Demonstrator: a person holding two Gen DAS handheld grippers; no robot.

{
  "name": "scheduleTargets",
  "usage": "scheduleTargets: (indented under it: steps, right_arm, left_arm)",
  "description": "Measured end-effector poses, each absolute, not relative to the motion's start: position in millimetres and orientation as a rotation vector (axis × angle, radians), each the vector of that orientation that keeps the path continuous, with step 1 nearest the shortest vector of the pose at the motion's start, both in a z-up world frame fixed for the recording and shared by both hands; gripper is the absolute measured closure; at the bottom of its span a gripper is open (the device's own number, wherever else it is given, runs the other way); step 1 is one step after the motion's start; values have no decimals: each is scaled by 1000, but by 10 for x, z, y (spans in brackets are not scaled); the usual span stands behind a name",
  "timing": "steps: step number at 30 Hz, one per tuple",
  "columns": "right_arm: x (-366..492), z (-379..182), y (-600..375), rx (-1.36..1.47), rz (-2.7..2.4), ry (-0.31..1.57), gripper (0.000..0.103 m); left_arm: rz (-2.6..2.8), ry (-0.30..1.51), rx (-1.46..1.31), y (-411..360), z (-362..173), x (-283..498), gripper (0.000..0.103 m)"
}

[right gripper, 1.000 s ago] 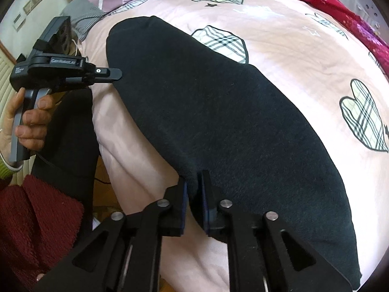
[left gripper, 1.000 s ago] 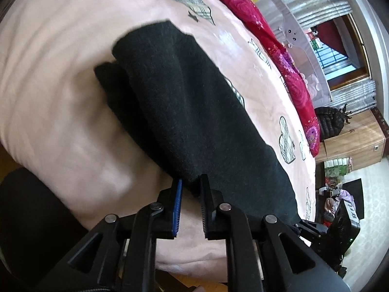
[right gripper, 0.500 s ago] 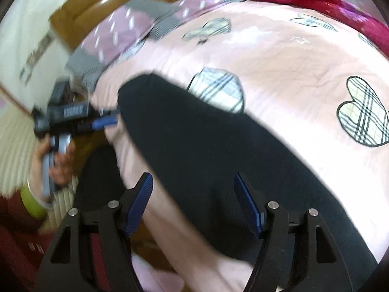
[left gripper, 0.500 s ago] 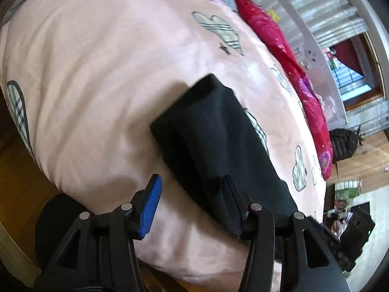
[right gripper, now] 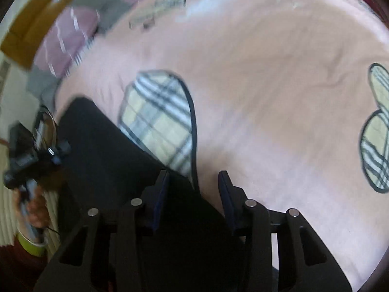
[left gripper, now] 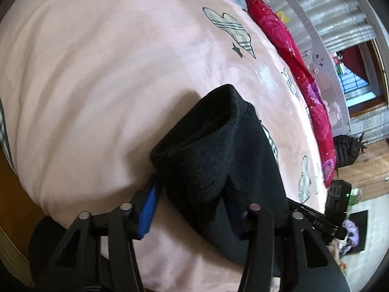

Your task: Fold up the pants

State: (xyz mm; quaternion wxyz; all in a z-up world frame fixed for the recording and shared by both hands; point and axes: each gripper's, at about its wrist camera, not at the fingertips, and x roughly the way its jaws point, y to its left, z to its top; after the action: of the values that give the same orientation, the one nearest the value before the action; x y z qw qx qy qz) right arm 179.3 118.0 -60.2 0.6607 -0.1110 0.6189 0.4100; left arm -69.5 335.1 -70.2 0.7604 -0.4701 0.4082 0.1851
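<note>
Where lettering shows, hand-held gripper (left gripper: 318, 221) reads "DAS".

My left gripper (left gripper: 192, 194) points steeply down at the pants (left gripper: 218, 160), jaws closing around their folded end. My right gripper (right gripper: 193, 189) also tilts down, jaws closing astride the pants' edge, not pressing.

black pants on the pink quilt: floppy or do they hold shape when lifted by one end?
Probably floppy: the black pants sag and bunch between the closing left gripper. The fleecy surface looks grippy, unlikely to slip. The stacked layers look thick, so the fold may spring open on the pink quilt.
</note>
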Motion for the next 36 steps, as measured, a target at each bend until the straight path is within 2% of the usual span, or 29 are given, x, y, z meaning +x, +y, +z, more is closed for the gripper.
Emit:
scheduleTargets:
  steps: [1,2,3,5,7,10,13,16,19,22,24,25,26,30,36]
  right_arm:
    - [1764,-646,1180,-261,938,1401,63]
    - [1738,-654,1182,-272,948,1387,69]
    - [1711,-651,1182,-270,968,1384,82]
    - [1635,-621,1186,-269,995,1381,87]
    - [1525,-536,1224,-333,994,1321,90]
    - [1498,-291,1196,-337,966,1220,93]
    - [1506,-69,1177,-327,897,1101,98]
    - [1488,-151,1304,-381,855,1075,98]
    - [1462,-361,1422,-473,810,1076,97]
    - [1503,-448,1377,-407,777,1113,90]
    - [1498,-338,1243,-324,767,1107,73]
    - [1481,-270,1160,-287,764,1106,52]
    - [1441,-179,1040,-244,764,1091,40]
    - [1235,51,551,-96,749,1051,40]
    - [909,123,-264,65,641,1040,40]
  left_arm:
    - [402,890,-1002,3335,-705,-664,65]
    - [407,891,-976,3320,-708,-629,69]
    - [409,886,-955,3314,-712,-614,73]
    - [392,866,-925,3295,-703,-583,85]
    - [373,821,-904,3285,-594,-640,87]
    - [334,737,-815,3228,-324,-722,88]
    - [320,741,-743,3202,-269,-694,88]
    - [339,806,-733,3236,-461,-604,88]
    - [347,872,-714,3244,-610,-581,81]
    - [371,860,-695,3256,-474,-672,65]
    - [384,811,-678,3262,-287,-774,64]
    - [383,795,-672,3265,-225,-817,64]
    - [376,774,-666,3254,-134,-839,64]
    - [319,758,-618,3077,141,-753,64]
    - [150,832,-549,2497,246,-252,58]
